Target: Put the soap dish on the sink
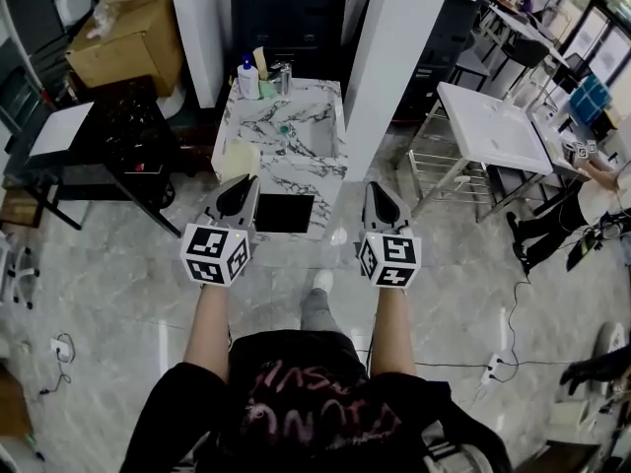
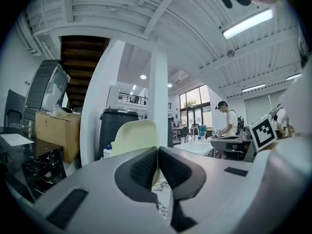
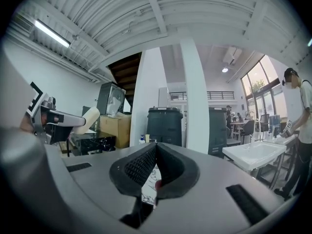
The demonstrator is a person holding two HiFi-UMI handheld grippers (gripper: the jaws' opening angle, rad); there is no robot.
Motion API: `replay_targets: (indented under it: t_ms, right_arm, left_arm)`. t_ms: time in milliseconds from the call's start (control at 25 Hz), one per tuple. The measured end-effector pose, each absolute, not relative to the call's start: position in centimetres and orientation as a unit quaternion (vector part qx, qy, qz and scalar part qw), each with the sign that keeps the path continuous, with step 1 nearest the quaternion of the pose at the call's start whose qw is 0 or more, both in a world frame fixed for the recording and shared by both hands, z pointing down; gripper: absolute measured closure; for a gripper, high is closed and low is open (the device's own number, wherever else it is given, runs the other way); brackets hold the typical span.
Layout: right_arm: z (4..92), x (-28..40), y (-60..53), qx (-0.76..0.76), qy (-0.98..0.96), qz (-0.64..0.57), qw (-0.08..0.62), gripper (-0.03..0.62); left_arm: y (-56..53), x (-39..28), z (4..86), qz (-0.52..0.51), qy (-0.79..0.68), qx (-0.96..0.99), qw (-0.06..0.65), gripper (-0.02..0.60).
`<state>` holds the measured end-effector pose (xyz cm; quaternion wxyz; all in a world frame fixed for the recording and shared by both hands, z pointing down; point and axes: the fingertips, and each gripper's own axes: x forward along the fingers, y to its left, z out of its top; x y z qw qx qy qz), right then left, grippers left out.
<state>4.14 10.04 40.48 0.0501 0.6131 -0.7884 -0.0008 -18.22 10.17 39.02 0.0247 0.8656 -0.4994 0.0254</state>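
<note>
Nearest, the person holds both tools forward and level, side by side. The left tool [image 1: 241, 183] [image 2: 157, 151] is closed narrow on the soap dish [image 1: 237, 159] [image 2: 132, 134], a pale cream piece that stands up from between the jaws. The right tool [image 1: 381, 191] [image 3: 155, 147] has its jaws together at the tips, and nothing is between them.

A little further stands the marble counter [image 1: 325, 172], white with dark veins. From the head view the soap dish appears over its front left corner (whether it touches the marble I cannot tell). The sink [image 1: 314, 138] is sunk in the middle of the counter, and a small green thing [image 1: 284, 128] lies in it. At the back edge are a white bottle with a blue cap [image 1: 247, 79] and the faucet [image 1: 283, 75]. Far left, behind a black table, sits a cardboard box [image 1: 128, 33].
</note>
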Motion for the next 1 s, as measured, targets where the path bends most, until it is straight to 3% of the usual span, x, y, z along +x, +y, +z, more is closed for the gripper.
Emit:
replay_targets:
  t_ms: [1000]
  right_arm:
    - [42.3,9.7,-16.3,0.581,-0.81,0.012,0.076,0.58]
  left_arm:
    - [-14.5,-11.0,43.0,0.076,-0.507,0.856,0.068,0.557]
